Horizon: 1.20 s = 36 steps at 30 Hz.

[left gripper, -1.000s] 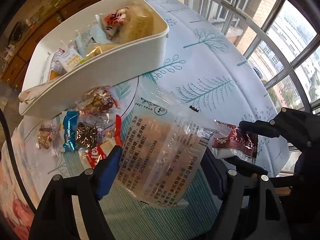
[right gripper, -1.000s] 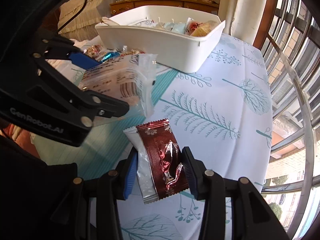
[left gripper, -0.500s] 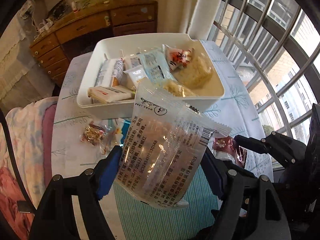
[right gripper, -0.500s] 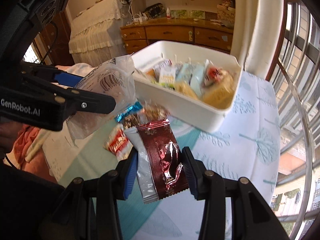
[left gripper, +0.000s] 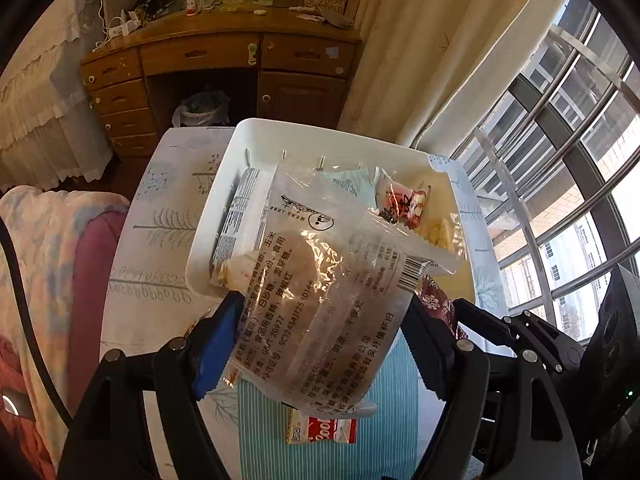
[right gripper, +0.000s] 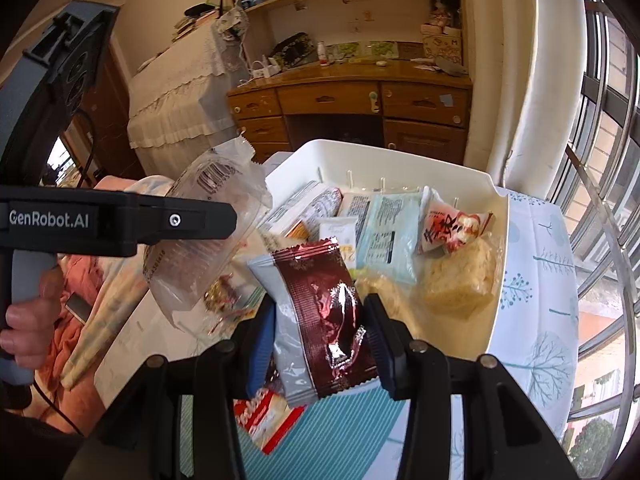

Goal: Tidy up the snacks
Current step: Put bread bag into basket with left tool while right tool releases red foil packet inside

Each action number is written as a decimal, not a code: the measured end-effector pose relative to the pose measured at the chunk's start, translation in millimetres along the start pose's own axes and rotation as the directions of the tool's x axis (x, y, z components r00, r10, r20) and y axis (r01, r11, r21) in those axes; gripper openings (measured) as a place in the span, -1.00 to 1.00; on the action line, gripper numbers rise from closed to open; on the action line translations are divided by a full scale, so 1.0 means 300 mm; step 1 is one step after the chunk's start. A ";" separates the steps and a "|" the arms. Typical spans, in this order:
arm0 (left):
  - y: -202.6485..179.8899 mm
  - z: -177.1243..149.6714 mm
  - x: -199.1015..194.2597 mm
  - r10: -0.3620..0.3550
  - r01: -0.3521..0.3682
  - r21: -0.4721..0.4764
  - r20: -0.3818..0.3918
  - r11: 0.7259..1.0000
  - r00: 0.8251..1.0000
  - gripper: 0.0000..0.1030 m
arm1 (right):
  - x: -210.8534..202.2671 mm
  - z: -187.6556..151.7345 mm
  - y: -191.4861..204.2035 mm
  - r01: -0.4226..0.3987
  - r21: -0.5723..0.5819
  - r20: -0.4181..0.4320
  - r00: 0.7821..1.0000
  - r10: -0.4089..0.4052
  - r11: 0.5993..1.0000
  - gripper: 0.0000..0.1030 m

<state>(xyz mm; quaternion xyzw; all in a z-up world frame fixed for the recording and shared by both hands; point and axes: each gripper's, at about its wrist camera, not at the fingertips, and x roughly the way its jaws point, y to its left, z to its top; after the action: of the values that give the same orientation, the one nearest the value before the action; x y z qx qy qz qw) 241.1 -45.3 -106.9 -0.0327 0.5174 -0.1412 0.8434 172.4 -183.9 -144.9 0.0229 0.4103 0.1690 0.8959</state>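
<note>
In the left wrist view, the left gripper (left gripper: 316, 344) clamps a clear printed snack bag (left gripper: 320, 300) at centre frame, in front of the white bin (left gripper: 256, 136) of snacks. In the right wrist view, the right gripper (right gripper: 320, 334) grips a maroon foil packet (right gripper: 320, 312) at lower centre, before the same bin (right gripper: 496, 264); the clear bag (right gripper: 200, 240) hangs at left.

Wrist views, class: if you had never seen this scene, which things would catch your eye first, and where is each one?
First, the clear snack packet with printed text, clamped in the left gripper and filling the middle of the left view. Next, the shiny maroon packet pinched in the right gripper, low in the right view. Behind both sits the white bin on the tree-print tablecloth, already holding several wrapped snacks.
</note>
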 end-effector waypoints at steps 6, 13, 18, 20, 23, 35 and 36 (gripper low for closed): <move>-0.009 0.087 0.073 -0.036 0.036 0.016 0.012 0.999 0.999 0.49 | 0.049 0.065 -0.070 0.014 0.108 0.018 1.000 -0.016 0.994 -0.14; -0.032 0.170 0.150 -0.037 0.037 0.012 0.014 0.999 0.999 0.51 | 0.068 0.118 -0.144 0.052 0.185 0.037 0.998 -0.060 0.981 -0.14; -0.049 0.179 0.186 -0.042 0.042 0.006 -0.019 0.999 0.999 0.62 | 0.069 0.116 -0.180 0.080 0.207 0.024 0.996 -0.087 0.975 -0.11; -0.057 0.175 0.189 -0.038 0.038 0.007 -0.026 0.999 0.999 0.67 | 0.073 0.112 -0.192 0.094 0.217 0.008 0.995 -0.098 0.972 -0.11; -0.066 0.170 0.182 -0.028 0.029 0.009 -0.028 1.000 0.999 0.67 | 0.078 0.103 -0.209 0.107 0.239 -0.025 0.994 -0.103 0.965 -0.07; -0.060 0.074 0.031 0.041 -0.039 -0.072 0.020 0.997 0.999 0.68 | -0.004 0.055 -0.230 0.053 0.279 -0.045 0.998 -0.042 0.959 0.23; -0.059 0.061 0.016 0.046 -0.044 -0.081 0.026 0.996 0.999 0.68 | -0.013 0.052 -0.231 0.041 0.283 -0.043 0.999 -0.030 0.958 0.24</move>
<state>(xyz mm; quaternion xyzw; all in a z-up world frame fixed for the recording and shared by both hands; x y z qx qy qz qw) 255.6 -65.1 -99.2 -0.0567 0.5115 -0.1008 0.8515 201.4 -248.8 -144.2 0.1405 0.4477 0.0926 0.8782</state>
